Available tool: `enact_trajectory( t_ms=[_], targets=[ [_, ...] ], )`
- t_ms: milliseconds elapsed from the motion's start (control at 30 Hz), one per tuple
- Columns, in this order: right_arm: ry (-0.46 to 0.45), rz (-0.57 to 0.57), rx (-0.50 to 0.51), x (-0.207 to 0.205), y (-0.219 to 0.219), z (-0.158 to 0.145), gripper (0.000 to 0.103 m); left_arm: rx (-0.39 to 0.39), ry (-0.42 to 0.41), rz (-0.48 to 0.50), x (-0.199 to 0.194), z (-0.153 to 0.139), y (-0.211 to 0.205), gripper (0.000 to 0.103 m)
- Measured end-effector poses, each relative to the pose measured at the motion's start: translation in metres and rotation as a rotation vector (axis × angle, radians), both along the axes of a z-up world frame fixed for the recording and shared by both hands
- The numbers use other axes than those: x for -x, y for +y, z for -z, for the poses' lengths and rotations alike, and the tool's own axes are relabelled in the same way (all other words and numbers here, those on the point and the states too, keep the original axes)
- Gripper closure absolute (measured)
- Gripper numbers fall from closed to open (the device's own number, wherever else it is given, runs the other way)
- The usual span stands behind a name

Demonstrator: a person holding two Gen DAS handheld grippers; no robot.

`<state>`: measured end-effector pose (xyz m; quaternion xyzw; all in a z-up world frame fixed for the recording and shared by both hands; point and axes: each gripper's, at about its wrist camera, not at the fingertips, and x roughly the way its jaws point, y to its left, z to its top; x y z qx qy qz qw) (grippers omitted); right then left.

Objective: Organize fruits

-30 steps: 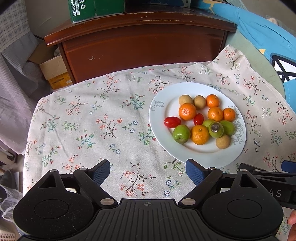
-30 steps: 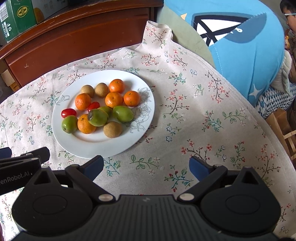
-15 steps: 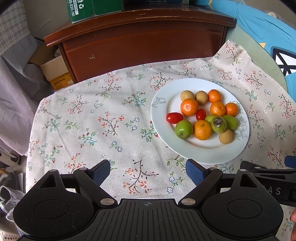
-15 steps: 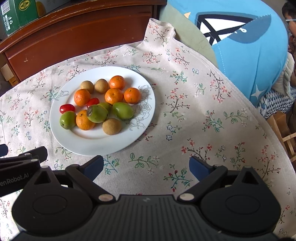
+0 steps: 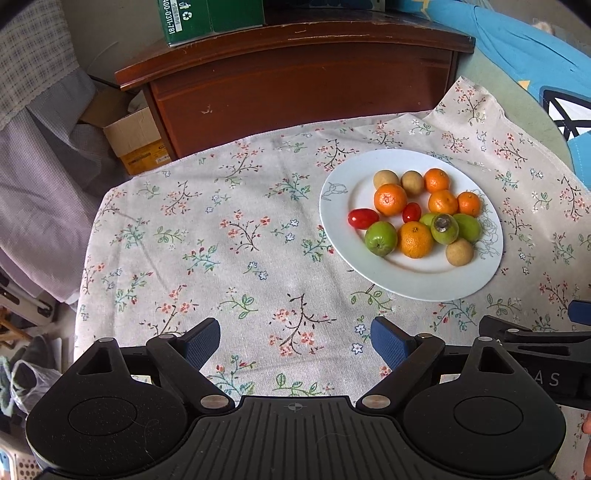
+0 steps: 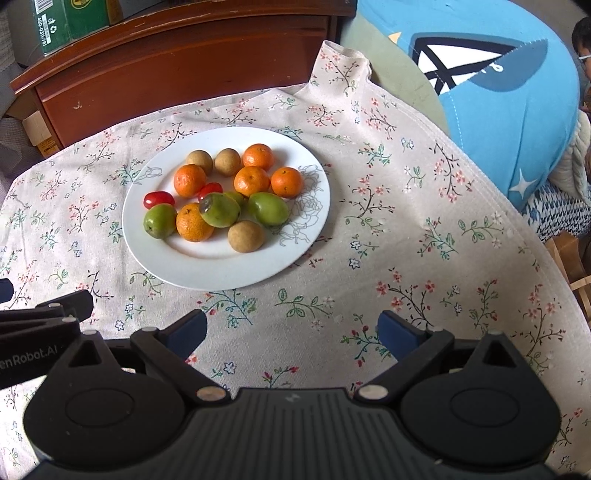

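Observation:
A white plate (image 5: 424,284) (image 6: 207,273) on the floral tablecloth holds mixed fruit: several orange tangerines (image 5: 389,199) (image 6: 190,180), green fruits (image 5: 380,238) (image 6: 267,208), brown longans (image 5: 459,252) (image 6: 245,236) and two red cherry tomatoes (image 5: 362,218) (image 6: 159,199). My left gripper (image 5: 295,341) is open and empty, above the cloth in front of and left of the plate. My right gripper (image 6: 291,330) is open and empty, in front of and right of the plate. Each gripper shows at the other view's edge.
A dark wooden cabinet (image 5: 295,85) stands behind the table with a green box (image 5: 207,16) on top. A cardboard box (image 5: 136,140) sits on the floor at the left. A blue cushion (image 6: 498,85) lies at the right, beyond the table edge.
In the left wrist view the plate has shifted up and right, in the right wrist view slightly up. Both grippers stay open and the fruit has not moved on the plate.

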<state>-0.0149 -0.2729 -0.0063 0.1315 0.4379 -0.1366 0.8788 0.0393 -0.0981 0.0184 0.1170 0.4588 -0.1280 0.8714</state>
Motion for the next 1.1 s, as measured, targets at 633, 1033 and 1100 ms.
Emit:
enact_trajectory(
  t_ms=[633,1033,1100],
  targets=[
    [-0.141,-0.188,-0.011,0.055,0.07,0.042,0.004,0.029,0.018,-0.088,0.045,0.001,0.061,0.013],
    [-0.241,-0.284,0.089,0.04,0.088,0.054,0.001,0.039,0.01,-0.102,0.046,0.001,0.074,0.013],
    [-0.268,-0.29,0.094,0.037,0.088,0.057,0.001,0.041,0.014,-0.103,0.045,0.002,0.074,0.013]
  ],
)
